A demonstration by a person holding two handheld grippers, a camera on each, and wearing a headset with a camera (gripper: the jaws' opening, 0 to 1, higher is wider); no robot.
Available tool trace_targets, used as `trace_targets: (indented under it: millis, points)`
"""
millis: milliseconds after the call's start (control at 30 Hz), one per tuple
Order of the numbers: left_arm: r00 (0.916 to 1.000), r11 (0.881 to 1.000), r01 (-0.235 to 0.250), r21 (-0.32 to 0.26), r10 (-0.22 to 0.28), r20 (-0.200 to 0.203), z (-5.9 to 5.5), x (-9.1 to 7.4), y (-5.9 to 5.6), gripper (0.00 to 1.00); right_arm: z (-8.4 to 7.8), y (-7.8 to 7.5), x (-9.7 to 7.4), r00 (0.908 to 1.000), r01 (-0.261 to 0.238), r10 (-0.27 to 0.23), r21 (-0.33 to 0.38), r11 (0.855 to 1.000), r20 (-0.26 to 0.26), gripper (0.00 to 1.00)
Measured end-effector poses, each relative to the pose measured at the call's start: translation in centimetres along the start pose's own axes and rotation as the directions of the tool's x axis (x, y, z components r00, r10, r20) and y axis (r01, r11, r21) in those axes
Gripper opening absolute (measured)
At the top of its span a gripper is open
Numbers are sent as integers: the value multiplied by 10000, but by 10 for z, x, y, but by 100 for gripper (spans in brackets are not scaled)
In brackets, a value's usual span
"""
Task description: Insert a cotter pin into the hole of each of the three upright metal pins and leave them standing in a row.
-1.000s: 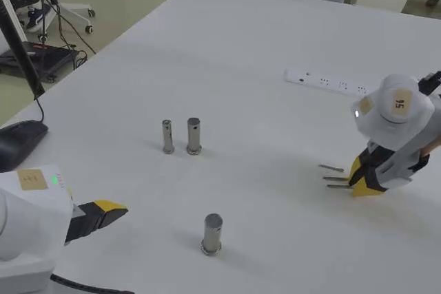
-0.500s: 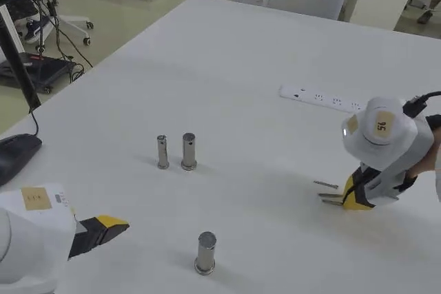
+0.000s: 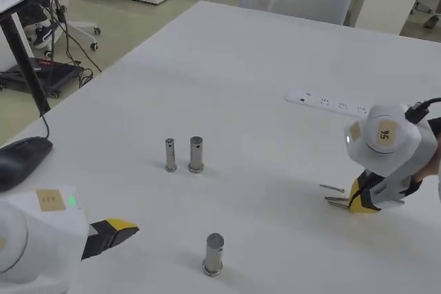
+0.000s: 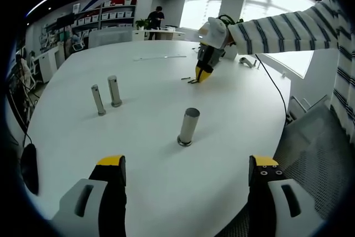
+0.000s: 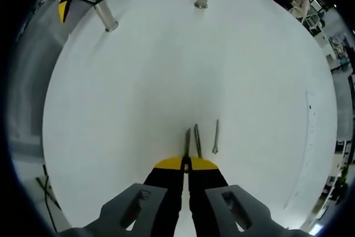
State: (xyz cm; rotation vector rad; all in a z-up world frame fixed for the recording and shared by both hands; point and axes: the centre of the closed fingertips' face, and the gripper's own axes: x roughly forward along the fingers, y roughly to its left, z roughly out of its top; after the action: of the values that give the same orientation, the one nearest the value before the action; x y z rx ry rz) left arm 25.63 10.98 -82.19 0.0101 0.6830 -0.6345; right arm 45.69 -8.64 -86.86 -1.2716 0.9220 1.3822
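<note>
The table (image 3: 262, 67) is topped with a smooth, matt white surface. The upright pins (image 3: 213, 253) are made of bare silver-grey metal with a satin sheen, and pale highlights are carried along their sides. The cotter pins (image 5: 215, 136) are formed of thin, duller grey metal. The left gripper (image 4: 187, 162) and right gripper (image 3: 355, 202) are cased in smooth white plastic, and their jaws are finished in matt black with yellow tips. The power strip (image 3: 327, 100) is moulded in white plastic. A sleeve (image 4: 288, 26) of striped cloth is seen.

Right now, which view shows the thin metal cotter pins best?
The right gripper view: the thin metal cotter pins lie large at the tips of the right gripper. The head view shows slivers; the left gripper view, specks.
</note>
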Motion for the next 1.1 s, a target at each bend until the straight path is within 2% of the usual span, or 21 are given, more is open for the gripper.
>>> trace_targets:
  millis: [200,533,1100]
  points:
    - [9999,10000,50,68,-50,99,3,-2,-1,91,-4,4,-1,9997,35,-40,-177,9998,-256,2]
    - [9995,9996,220,193,-224,223,8,-4,-7,91,-11,5,-14,9993,266,-264,90,9996,-252,2]
    - [9963,9986,373,372,-401,761,25,-18,-10,90,2,29,-44,9947,1022,-1026,-480,9936,-63,2]
